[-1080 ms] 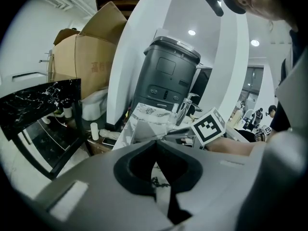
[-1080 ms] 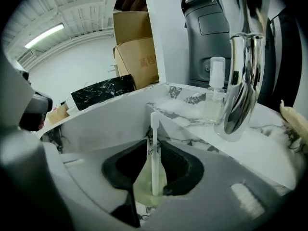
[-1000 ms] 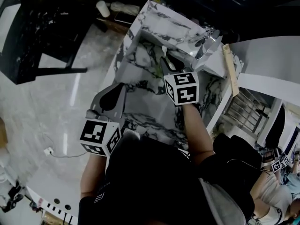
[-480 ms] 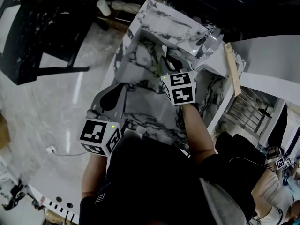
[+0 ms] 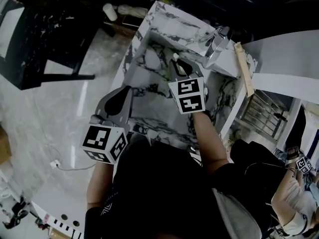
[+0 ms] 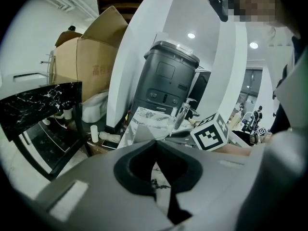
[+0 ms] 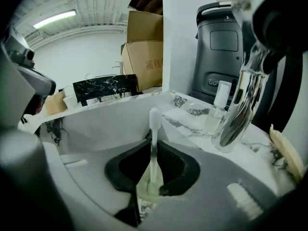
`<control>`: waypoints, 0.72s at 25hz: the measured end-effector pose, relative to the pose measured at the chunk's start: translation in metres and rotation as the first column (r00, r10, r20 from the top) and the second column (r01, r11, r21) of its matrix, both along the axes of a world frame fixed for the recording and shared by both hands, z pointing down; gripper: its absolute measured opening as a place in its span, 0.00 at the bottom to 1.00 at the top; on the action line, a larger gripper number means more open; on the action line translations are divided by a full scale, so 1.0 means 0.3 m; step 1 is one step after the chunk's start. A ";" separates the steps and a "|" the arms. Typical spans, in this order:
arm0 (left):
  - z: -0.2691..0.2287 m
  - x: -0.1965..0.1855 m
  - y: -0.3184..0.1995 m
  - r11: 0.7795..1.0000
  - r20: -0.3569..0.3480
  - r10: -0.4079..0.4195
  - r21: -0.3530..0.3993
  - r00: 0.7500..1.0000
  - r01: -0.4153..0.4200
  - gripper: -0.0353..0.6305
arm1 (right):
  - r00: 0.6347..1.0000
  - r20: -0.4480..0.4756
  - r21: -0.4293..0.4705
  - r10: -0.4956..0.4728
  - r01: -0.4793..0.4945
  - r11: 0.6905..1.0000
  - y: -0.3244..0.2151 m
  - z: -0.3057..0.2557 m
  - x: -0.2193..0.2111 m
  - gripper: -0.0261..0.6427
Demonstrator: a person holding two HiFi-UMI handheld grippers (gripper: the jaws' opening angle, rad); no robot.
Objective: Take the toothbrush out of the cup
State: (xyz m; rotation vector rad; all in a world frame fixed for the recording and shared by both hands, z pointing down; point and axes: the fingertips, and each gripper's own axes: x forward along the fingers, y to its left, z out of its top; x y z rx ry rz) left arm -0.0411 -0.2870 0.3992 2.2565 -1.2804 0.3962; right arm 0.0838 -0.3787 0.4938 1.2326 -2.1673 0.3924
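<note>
A white toothbrush (image 7: 154,141) stands upright between the fingers of my right gripper (image 7: 153,150), its head sticking up above them. The jaws are closing and the pads press on its stem. Just below the jaws shows a pale yellowish cup (image 7: 148,192), mostly hidden. In the head view the right gripper (image 5: 176,67) hangs over the marble sink basin (image 5: 149,91), with the brush tip (image 5: 175,57) at its front. My left gripper (image 5: 119,97) stays at the basin's left rim. Its fingers (image 6: 144,153) meet at the tips with nothing between them.
A chrome faucet (image 7: 240,105) and a small clear pump bottle (image 7: 216,107) stand on the marble ledge at the right. A wooden strip (image 5: 243,73) lies along the sink's right edge. A black marble-top table (image 5: 45,39), cardboard boxes (image 6: 91,66) and a grey machine (image 6: 166,78) stand beyond.
The right gripper's jaws have come together on the toothbrush, and it has shifted slightly left and up over the basin. The left gripper has stayed where it was.
</note>
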 end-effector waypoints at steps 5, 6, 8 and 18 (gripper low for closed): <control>-0.049 -0.010 0.003 0.999 -0.022 0.026 0.035 0.999 -0.025 0.08 | 1.000 -0.020 0.048 0.020 -0.019 0.999 0.029 -0.070 -0.003 0.11; -0.059 -0.010 0.004 0.999 -0.025 0.034 0.044 0.999 -0.033 0.08 | 0.999 -0.024 0.057 0.026 -0.024 0.998 0.033 -0.083 -0.002 0.11; -0.076 -0.013 0.007 0.997 -0.030 0.048 0.059 0.998 -0.046 0.08 | 0.999 -0.033 0.073 0.038 -0.036 0.997 0.040 -0.106 0.002 0.11; -0.130 -0.057 0.045 0.993 -0.068 0.060 0.109 0.996 -0.053 0.08 | 0.997 -0.049 0.143 0.067 -0.060 0.988 0.108 -0.237 -0.009 0.11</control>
